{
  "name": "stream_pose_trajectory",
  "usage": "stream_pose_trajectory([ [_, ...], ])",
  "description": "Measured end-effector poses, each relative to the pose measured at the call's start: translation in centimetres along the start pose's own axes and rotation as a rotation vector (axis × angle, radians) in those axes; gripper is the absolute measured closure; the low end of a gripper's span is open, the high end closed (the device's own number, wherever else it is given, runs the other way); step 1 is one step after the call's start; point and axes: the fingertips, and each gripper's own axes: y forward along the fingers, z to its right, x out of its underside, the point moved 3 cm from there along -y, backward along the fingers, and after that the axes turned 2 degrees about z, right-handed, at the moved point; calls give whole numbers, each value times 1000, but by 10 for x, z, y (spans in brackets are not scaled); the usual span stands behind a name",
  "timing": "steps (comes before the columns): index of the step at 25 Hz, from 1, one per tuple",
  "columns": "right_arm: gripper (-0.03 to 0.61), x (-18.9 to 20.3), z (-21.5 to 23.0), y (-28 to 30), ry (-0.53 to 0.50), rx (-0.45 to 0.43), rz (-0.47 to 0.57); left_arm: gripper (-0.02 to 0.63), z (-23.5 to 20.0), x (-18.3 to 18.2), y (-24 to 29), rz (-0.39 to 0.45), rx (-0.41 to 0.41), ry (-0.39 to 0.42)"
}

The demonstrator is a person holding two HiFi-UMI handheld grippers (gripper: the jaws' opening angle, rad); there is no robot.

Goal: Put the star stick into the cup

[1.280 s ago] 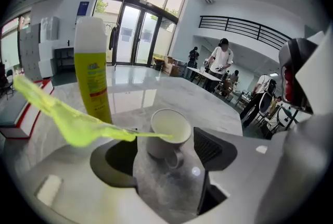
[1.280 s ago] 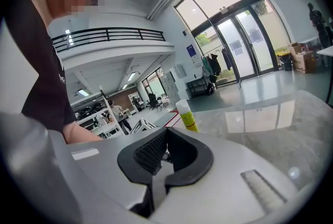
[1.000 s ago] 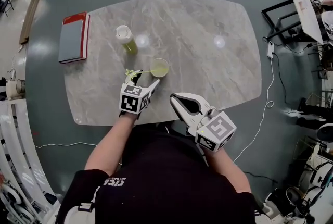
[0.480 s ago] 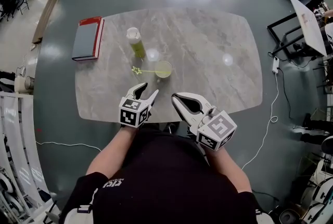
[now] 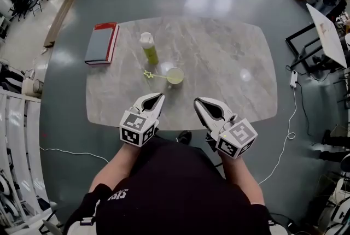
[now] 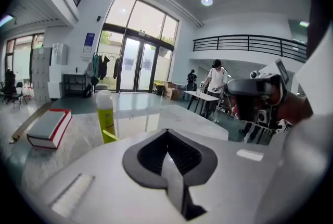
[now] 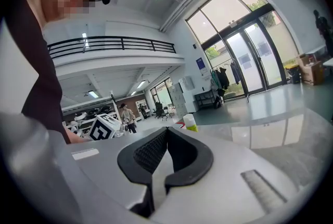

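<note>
The thin yellow-green star stick (image 5: 153,75) leans in the pale green cup (image 5: 175,75) in the middle of the marble table (image 5: 229,64). Its star end hangs out over the cup's left side. My left gripper (image 5: 158,97) is above the table's near edge, a short way in front of the cup and apart from it. Its jaws have just been closing and are now shut with nothing between them (image 6: 166,132). My right gripper (image 5: 200,101) is beside it on the right, also shut and empty (image 7: 166,130). Both gripper views miss the cup.
A yellow-green bottle with a white cap (image 5: 147,48) stands just behind the cup and shows in both gripper views (image 6: 105,116) (image 7: 190,122). A red-edged grey book (image 5: 102,42) lies at the table's far left (image 6: 48,126). People and workbenches stand in the background.
My left gripper has drawn back from the star end towards the person, risen and gone from open to shut. The stick stays in the cup. The right gripper shifted slightly.
</note>
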Motion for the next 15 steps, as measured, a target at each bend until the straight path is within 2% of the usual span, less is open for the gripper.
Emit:
stream_pose_trajectory([
  [6,563,-12,-6,6,-20,23,11,611,-10,-49,-33,100,-3,86],
  [15,563,-36,-46,59,-57,-33,61,611,-51,-102,-99,230,-49,107],
])
